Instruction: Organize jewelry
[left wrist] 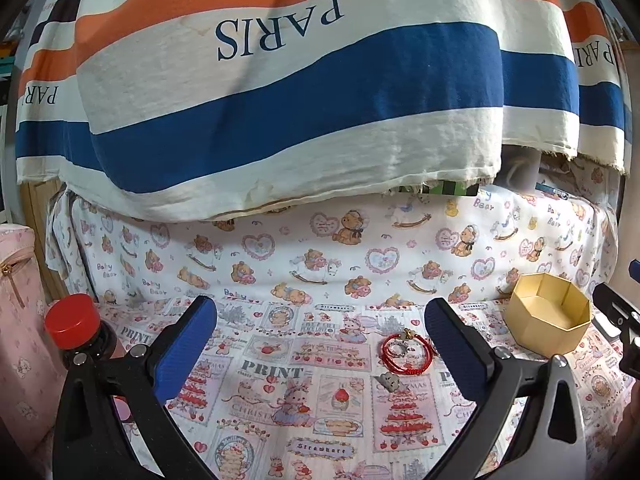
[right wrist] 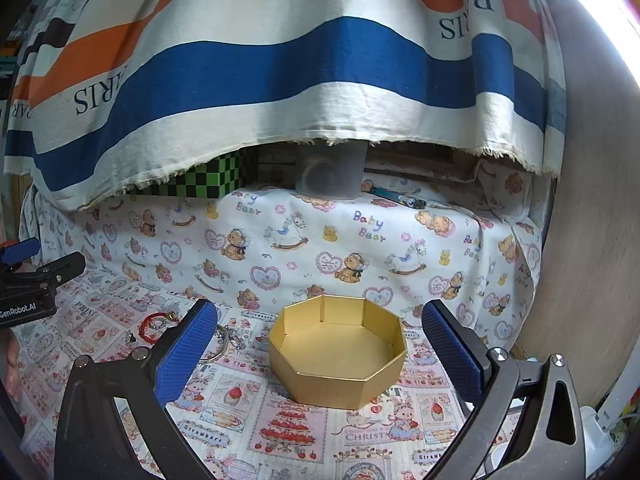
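Observation:
A red cord bracelet (left wrist: pixel 402 350) with small silver and gold charms lies on the printed tablecloth, just left of my left gripper's right finger. A small grey charm (left wrist: pixel 389 381) lies in front of it. My left gripper (left wrist: pixel 320 320) is open above the cloth with nothing between its fingers. An empty gold octagonal box (right wrist: pixel 338 354) stands between the fingers of my open right gripper (right wrist: pixel 320 320); the same gold box (left wrist: pixel 547 316) shows at the right of the left wrist view. The red bracelet (right wrist: pixel 154 324) and a silver keyring piece (right wrist: pixel 224 340) lie left of the box.
A red-capped dark bottle (left wrist: pixel 78 330) and a pink pouch (left wrist: pixel 20 320) stand at the left. A raised shelf covered in bear-print cloth (right wrist: pixel 320 240) runs behind, under a hanging striped towel (right wrist: pixel 280 60). A pen (right wrist: pixel 396 197) and a green checkered box (right wrist: pixel 200 178) sit on it.

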Demonstrator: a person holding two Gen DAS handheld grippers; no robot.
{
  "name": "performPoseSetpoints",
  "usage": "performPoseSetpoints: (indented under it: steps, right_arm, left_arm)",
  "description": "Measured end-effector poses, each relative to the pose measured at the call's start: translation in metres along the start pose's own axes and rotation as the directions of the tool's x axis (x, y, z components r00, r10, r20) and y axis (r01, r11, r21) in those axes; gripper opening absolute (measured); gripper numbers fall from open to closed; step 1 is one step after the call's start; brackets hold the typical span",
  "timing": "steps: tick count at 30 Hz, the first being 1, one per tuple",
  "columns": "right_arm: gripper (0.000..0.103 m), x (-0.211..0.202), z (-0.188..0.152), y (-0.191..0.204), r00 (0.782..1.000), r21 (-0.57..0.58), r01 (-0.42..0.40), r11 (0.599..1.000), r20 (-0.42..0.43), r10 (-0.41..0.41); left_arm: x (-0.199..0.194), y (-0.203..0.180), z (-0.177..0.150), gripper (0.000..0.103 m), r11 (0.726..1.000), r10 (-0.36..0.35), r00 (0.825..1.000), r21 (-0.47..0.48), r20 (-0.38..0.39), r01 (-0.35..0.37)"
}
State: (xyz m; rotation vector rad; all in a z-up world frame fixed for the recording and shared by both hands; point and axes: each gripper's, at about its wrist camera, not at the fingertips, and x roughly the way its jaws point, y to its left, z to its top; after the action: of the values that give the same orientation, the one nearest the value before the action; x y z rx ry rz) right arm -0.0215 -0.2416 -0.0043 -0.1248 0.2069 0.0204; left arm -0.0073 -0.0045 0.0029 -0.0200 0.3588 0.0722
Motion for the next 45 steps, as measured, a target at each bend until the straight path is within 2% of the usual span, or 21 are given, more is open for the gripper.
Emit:
performPoseSetpoints:
  steps: [9, 13, 20, 23, 34, 45]
  right_arm:
    - [0.103, 0.01, -0.002, -0.014, 0.998, 0.067, 0.008, 0.998, -0.058, -0.004]
    - [0.103, 0.011, -0.002, -0.014, 0.998, 0.064, 0.01, 0.998, -0.062, -0.007]
    - [0.103, 0.012, -0.002, -0.014, 0.998, 0.066, 0.01, 0.998, -0.066, -0.006]
    - [0.103, 0.013, -0.002, -0.015, 0.997, 0.069, 0.005, 0.998, -0.072, 0.0]
    - [0.103, 0.024, -0.005, -0.021, 0.992, 0.102, 0.004, 0.995, -0.127, 0.009]
    - [0.103, 0.019, -0.004, -0.018, 0.994, 0.087, -0.002, 0.996, -0.113, 0.011]
  left_arm:
    - [-0.007, -0.006, 0.0, 0.103, 0.999, 0.01, 0.999, 0.035, 0.035, -0.012]
    - [-0.008, -0.009, 0.0, 0.103, 0.997, 0.045, 0.998, 0.052, 0.044, -0.048]
    - [-0.006, -0.006, 0.0, 0.103, 0.999, 0.028, 0.999, 0.039, 0.034, -0.03]
    - [-0.008, -0.008, -0.001, 0.103, 0.999, 0.001, 0.999, 0.046, 0.04, -0.002]
    - [-0.004, -0.003, 0.0, 0.103, 0.999, -0.05, 0.999, 0.021, 0.018, 0.05]
    - [0.001, 0.006, 0.0, 0.103, 0.996, -0.08, 0.997, -0.034, -0.005, 0.08]
